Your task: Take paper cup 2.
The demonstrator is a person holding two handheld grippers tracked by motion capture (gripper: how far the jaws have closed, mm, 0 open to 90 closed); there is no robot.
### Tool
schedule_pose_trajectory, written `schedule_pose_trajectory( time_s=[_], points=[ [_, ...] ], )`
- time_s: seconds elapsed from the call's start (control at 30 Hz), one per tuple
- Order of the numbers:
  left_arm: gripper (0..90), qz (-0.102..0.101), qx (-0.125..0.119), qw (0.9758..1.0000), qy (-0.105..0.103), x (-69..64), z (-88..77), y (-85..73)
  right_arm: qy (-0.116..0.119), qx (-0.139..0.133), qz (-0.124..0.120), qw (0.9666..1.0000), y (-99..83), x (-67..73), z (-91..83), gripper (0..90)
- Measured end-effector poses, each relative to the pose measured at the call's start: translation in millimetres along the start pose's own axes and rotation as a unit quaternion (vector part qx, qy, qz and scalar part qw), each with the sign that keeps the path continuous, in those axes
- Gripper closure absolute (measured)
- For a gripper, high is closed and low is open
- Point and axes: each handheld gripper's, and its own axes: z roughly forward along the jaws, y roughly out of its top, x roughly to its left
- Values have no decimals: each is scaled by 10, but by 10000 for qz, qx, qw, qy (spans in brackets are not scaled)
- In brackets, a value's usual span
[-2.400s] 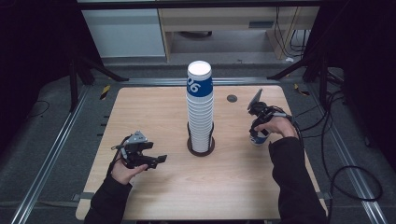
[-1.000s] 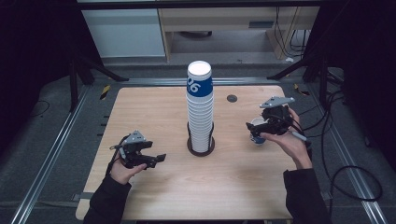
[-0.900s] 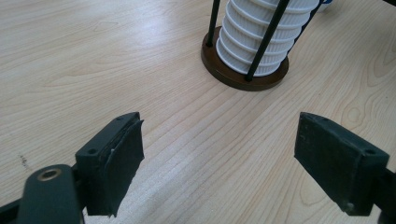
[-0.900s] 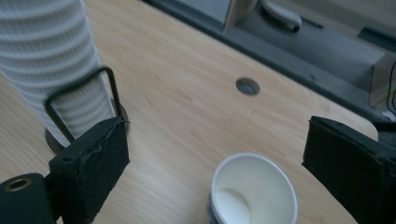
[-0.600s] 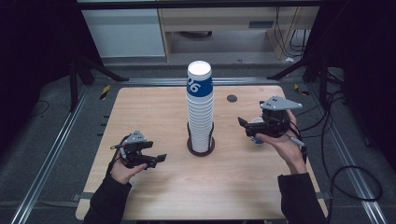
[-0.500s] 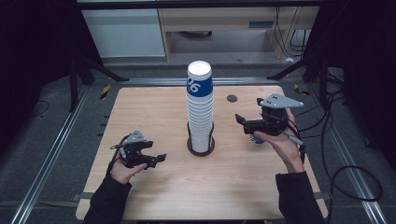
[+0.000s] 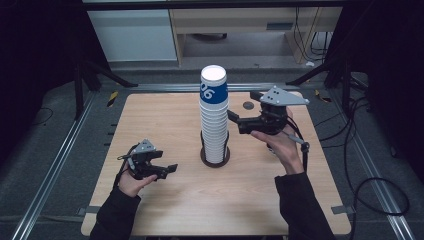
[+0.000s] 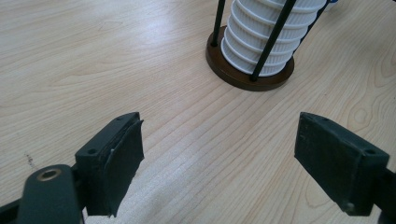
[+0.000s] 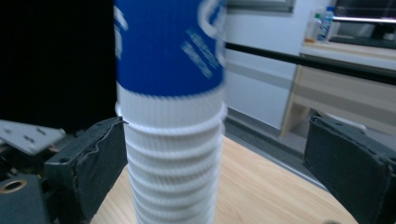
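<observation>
Cup stack (image 7: 214, 117), right hand-held gripper (image 7: 235, 119) now closer, raised

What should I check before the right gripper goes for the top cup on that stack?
1. Right gripper jaws open: ok, they stand wide apart.
2. Aimed at the cup stack: ok, the blue top cup sits ahead between the jaws.
3. Pads off the cups: cannot tell, the left pad looks very close.
4. Stack seated in its round stand: ok.
5. Left gripper out of the way: ok, open, low over the table.
</observation>
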Motion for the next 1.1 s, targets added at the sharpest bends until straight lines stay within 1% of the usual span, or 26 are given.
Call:
schedule_pose_trajectory(
  time_s=[0.1,0.27,0.37,0.47,0.57,0.7,0.83,0.87,0.93,1.0,1.03,1.1],
  points=[
    [149,-6,17,10000,-10,5,8,-5,172,-117,31,9998,62,72,105,64],
    [150,2,9,10000,-26,0,7,-4,238,-297,66,9993,158,148,262,68],
    [150,24,-2,10000,-22,-10,4,1,273,-291,77,9992,212,176,367,69],
    [149,34,-12,10000,-19,-13,1,4,256,-253,57,9993,238,191,458,70],
    [150,29,-20,10000,-20,-11,-1,5,229,-219,58,9995,244,195,546,72],
    [149,30,-16,10000,-25,-9,3,4,201,-211,129,9995,223,196,652,82],
    [149,40,-16,10000,-37,-16,6,5,224,-164,149,9995,198,201,712,104],
    [149,42,-16,10000,-36,-17,6,5,197,-178,137,9996,193,205,726,116],
    [149,39,-17,10000,-34,-18,4,5,222,-156,190,9995,189,207,740,141],
    [149,43,-22,10000,-31,-18,2,6,295,-123,232,9992,191,213,741,169],
    [149,43,-21,10000,-30,-18,2,6,274,-127,192,9994,192,214,739,174],
    [149,43,-22,10000,-34,-19,3,7,284,-100,190,9994,200,211,730,177]
  ],
)
